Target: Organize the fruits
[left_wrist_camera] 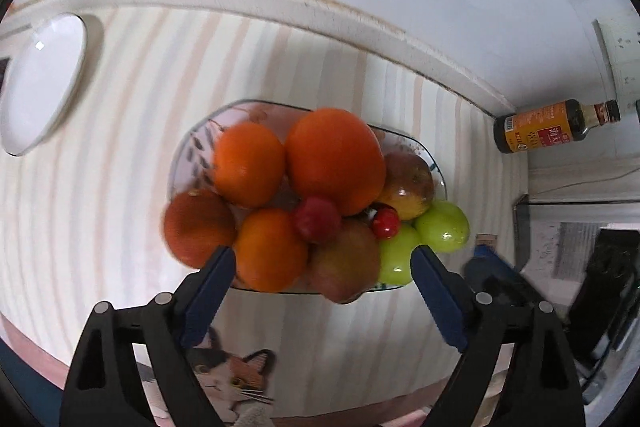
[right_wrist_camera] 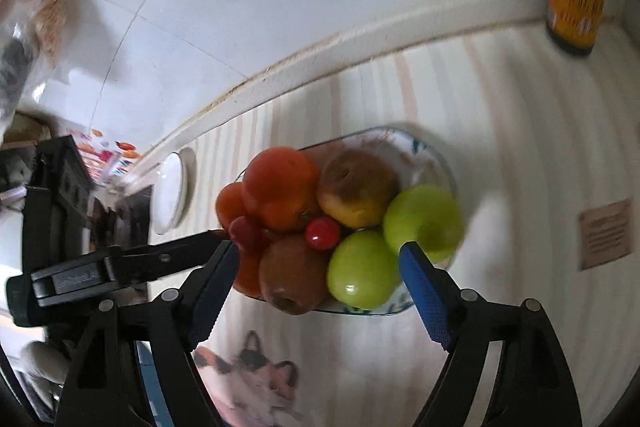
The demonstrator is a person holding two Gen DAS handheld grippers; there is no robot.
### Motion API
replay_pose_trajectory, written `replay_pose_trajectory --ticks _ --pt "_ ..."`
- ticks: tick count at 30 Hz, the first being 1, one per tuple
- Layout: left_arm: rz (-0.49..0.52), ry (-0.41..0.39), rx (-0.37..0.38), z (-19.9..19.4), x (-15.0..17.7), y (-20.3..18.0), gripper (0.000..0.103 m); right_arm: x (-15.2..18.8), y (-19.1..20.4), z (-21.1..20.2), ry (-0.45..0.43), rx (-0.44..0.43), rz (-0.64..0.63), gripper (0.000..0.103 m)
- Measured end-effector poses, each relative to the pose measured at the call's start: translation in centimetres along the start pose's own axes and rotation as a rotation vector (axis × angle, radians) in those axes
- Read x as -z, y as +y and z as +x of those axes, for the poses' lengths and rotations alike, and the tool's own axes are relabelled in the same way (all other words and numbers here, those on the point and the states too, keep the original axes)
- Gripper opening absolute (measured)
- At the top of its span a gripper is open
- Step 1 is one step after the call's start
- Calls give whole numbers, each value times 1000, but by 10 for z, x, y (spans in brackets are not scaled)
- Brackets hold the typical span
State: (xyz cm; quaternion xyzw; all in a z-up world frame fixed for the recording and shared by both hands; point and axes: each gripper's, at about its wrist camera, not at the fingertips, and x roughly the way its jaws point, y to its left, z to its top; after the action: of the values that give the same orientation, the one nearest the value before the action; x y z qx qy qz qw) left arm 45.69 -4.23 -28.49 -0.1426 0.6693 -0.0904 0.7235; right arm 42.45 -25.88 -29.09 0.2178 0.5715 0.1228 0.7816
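Observation:
A patterned oval plate (left_wrist_camera: 188, 155) on the striped tablecloth carries a heap of fruit: several oranges (left_wrist_camera: 334, 159), reddish apples (left_wrist_camera: 408, 185), two green apples (left_wrist_camera: 442, 227), a plum (left_wrist_camera: 318, 219) and a small red cherry tomato (left_wrist_camera: 385, 223). My left gripper (left_wrist_camera: 322, 265) hovers open above the plate's near edge with nothing gripped. In the right wrist view the same plate (right_wrist_camera: 424, 149) shows its green apples (right_wrist_camera: 362, 269), brownish apples (right_wrist_camera: 294, 273) and oranges (right_wrist_camera: 280, 187). My right gripper (right_wrist_camera: 316, 259) is open over the near fruit, holding nothing. The left gripper's black body (right_wrist_camera: 120, 267) enters from the left.
A white empty plate (left_wrist_camera: 42, 83) lies at the far left of the cloth. A dark sauce bottle with an orange label (left_wrist_camera: 556, 125) stands at the right by the wall. A cat picture (left_wrist_camera: 232, 375) is printed on the cloth's near edge. White wall runs behind the table.

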Motion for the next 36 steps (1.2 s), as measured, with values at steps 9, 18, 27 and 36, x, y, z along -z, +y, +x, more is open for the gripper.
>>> replay_pose_trajectory --ticks 9,18,27,36 --pt "45 -201 -255 -48 51 5 94 24 34 -42 -89 349 -222 97" --pt "103 -294 -306 -85 116 -5 96 70 60 -97 -152 379 -227 97" --pt "194 -440 -296 -155 195 -17 96 147 101 -177 -278 364 -200 97" --pt "238 -572 -295 -222 289 -17 96 250 141 -260 -395 369 -220 97"
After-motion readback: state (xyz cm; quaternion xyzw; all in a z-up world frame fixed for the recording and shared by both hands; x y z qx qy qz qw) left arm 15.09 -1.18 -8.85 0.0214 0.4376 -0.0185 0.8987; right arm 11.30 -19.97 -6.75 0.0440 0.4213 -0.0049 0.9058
